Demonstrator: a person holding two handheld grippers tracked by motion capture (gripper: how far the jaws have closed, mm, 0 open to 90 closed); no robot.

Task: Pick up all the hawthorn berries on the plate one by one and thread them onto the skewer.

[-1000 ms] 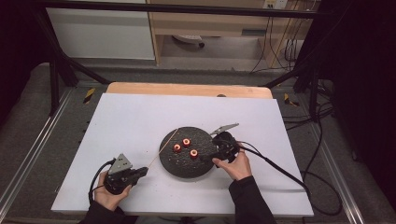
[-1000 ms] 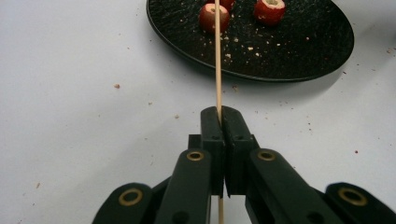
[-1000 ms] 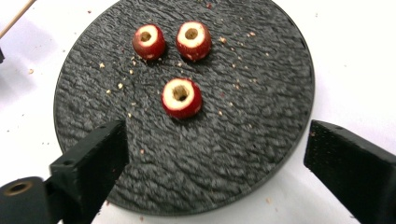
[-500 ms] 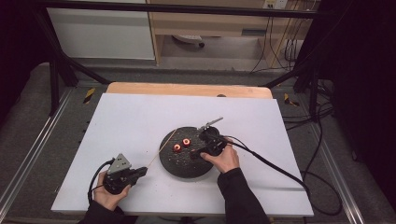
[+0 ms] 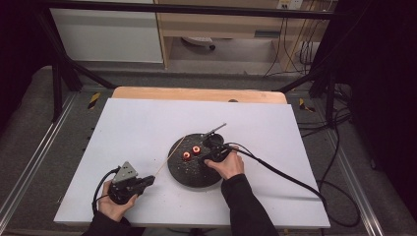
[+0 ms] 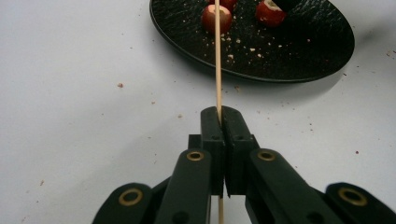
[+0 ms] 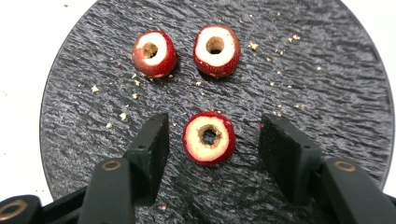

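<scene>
1. Broadly, the counter (image 5: 147, 123): white sheet, carrying everything; crumbs scattered at its 6 o'clock side in the left gripper view, likely from the cored fruit.
2. Black plate (image 5: 194, 172): round, slate-textured, just toward 6 o'clock from the counter's centre, placed within reach of both hands as the work tray.
3. Right gripper (image 7: 212, 140): over the plate's 2 o'clock area in the high view, pointed down at one fruit. Its jaws have just been closing and now straddle that fruit with a gap on each side, not yet touching; set so, it seems, to pick it up.
4. Left gripper (image 6: 219, 116): resting at the counter's 7 o'clock, jaws pressed together, pinching the skewer low on its shaft; it looks steadied there to present the tip.
5. Skewer (image 6: 217, 60): thin wooden stick, aimed toward 1 o'clock over the plate rim, its far end near the two other fruits.
6. Nearest fruit (image 7: 208, 137): red, cored, hole facing up, between the right jaws; the hole probably suits threading.
7. Two other fruits (image 7: 154, 53) (image 7: 216, 50): side by side, apart, on the plate, awaiting their turn.
</scene>
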